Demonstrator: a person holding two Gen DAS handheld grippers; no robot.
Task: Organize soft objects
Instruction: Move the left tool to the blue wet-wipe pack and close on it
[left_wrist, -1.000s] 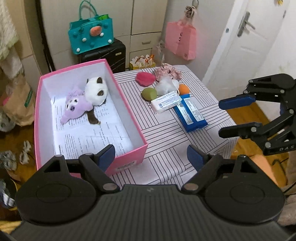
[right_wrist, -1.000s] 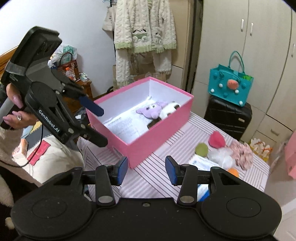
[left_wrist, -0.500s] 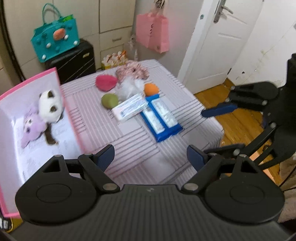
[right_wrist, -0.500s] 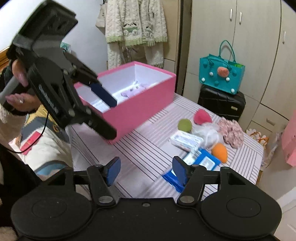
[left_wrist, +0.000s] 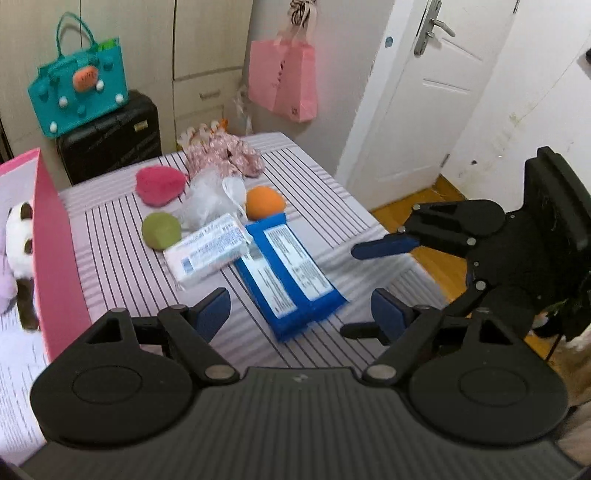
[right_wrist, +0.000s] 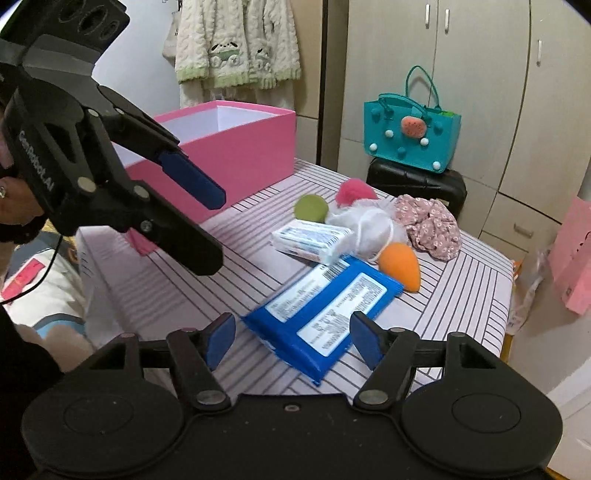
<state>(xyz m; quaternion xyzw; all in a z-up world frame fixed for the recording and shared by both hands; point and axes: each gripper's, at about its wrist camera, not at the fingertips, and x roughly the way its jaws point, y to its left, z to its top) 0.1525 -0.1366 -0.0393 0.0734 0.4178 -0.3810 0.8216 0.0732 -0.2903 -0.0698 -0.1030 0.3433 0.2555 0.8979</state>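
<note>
left claw (left_wrist: 301, 312): jaws are being eased inward a little but are standing wide, nothing between the pads, being hung over the near end of the blue wipes pack (left_wrist: 290, 275)
right claw (right_wrist: 291, 341): jaws are being opened right now, nothing gripped; the same blue pack is being framed between the blue pads, not touched as far as can be told
likely step: looks like the blue pack is being lined up for a pickup, probably to be dropped into the pink box (right_wrist: 236, 151)
doing it well: the pack is flat and floppy, so it's best pinched across its short width near one edge, with the pads brought down level to the striped surface (left_wrist: 122, 258) so the wrapper gets caught rather than skated over
watch out: the white tissue pack (left_wrist: 208, 251) is being overlapped at the blue pack's far corner, so it may get dragged along
other soft stuff: green puff (left_wrist: 161, 230), red puff (left_wrist: 159, 184), orange puff (left_wrist: 265, 201), white mesh pouf (left_wrist: 207, 201) and floral scrunchie (left_wrist: 225, 158) are all being left clustered at the far side
box: a panda plush (left_wrist: 18, 240) is already being kept inside
edges: the blue pack is lying near the surface's right edge, floor just beyond
open room: a bare striped stretch between pack and box is being left free for the carry; the two claws are close together, so crowding is a risk
</note>
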